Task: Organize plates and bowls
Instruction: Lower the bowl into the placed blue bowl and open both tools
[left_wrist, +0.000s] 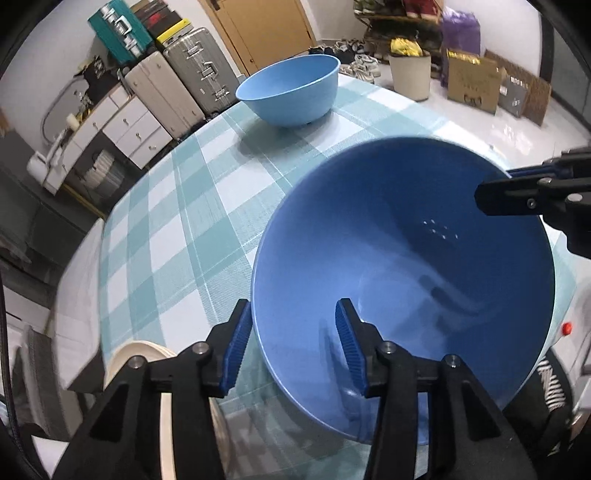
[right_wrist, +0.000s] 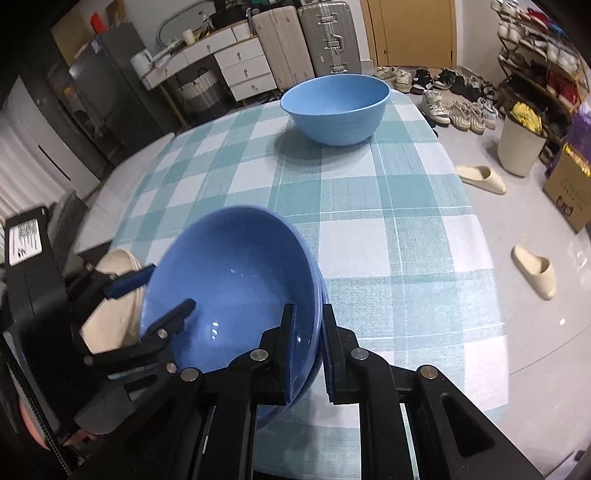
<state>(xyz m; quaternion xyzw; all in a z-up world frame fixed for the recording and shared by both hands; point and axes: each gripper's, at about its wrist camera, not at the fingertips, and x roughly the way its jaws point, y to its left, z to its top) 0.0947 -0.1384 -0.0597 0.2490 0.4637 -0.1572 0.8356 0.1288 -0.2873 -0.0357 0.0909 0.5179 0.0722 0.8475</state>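
A dark blue bowl (left_wrist: 406, 280) is held tilted above the checked table (left_wrist: 177, 206). My right gripper (right_wrist: 308, 350) is shut on its rim; in the left wrist view it shows at the bowl's far right edge (left_wrist: 513, 184). My left gripper (left_wrist: 291, 347) is open, its jaws straddling the bowl's near rim without closing on it; it also shows in the right wrist view (right_wrist: 162, 291). The same bowl shows in the right wrist view (right_wrist: 236, 288). A light blue bowl (left_wrist: 291, 92) stands upright at the table's far end (right_wrist: 338, 107). Cream plates (left_wrist: 147, 354) lie by the left gripper (right_wrist: 110, 314).
The table (right_wrist: 406, 229) has a teal and white checked cloth. Beyond it stand suitcases (left_wrist: 184, 85), a white drawer unit (right_wrist: 240, 62), a bin (right_wrist: 519, 147), boxes (left_wrist: 472, 81), shoes and slippers (right_wrist: 533, 269) on the floor.
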